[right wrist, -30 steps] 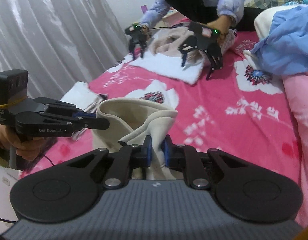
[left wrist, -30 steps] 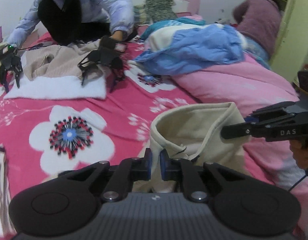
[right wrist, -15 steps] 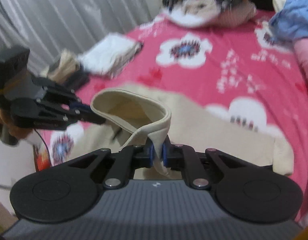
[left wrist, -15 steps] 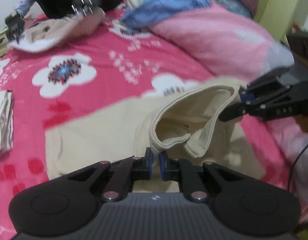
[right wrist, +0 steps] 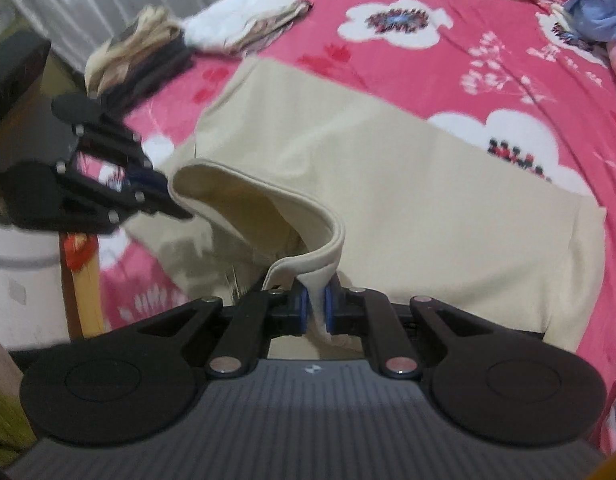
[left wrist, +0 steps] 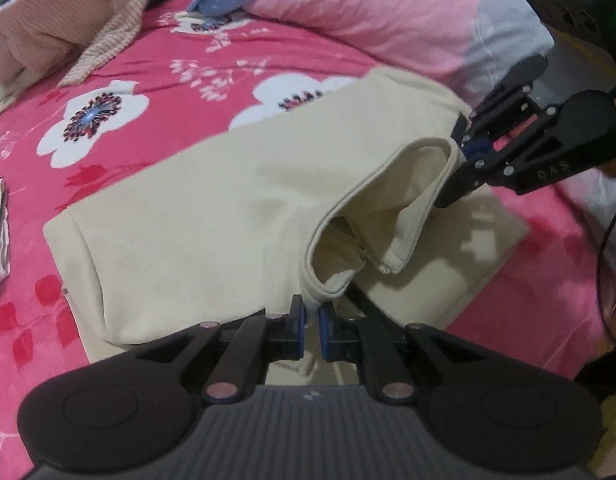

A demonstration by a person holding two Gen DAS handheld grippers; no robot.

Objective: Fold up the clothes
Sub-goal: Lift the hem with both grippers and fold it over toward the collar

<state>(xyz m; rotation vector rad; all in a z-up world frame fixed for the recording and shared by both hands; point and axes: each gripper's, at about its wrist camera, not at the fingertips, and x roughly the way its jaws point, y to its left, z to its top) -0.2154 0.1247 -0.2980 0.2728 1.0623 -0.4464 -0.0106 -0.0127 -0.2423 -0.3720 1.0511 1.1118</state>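
1. Left hand-held gripper [left wrist: 312,330]: clenched on the near end of the raised collar band of the cream garment [left wrist: 212,216]; seen from the right wrist view at [right wrist: 180,204], pinching the same band's left end.
2. Cream garment: spread flat on the pink floral bed cover [left wrist: 156,80], lying across the bed; only the collar edge lifted between the two grips, arching in a loop.
3. Right hand-held gripper [right wrist: 316,310]: clenched on the other end of the band, cloth visibly pinched between the blue pads [right wrist: 303,312]; seen from the left wrist view at [left wrist: 462,152].
4. Step in hand, judged: laying the collar end down level. Best done with both grips lowered together at equal height, band kept taut so no crease forms beneath, release only once cloth rests on the bed.
5. Appearance: plain pale cream, thick and smooth, stitched band at the opening, a short zip end showing inside; body nearly wrinkle-free.
6. Surroundings: folded laundry stack [right wrist: 244,20] at far left; pink quilt [left wrist: 388,8] at right.
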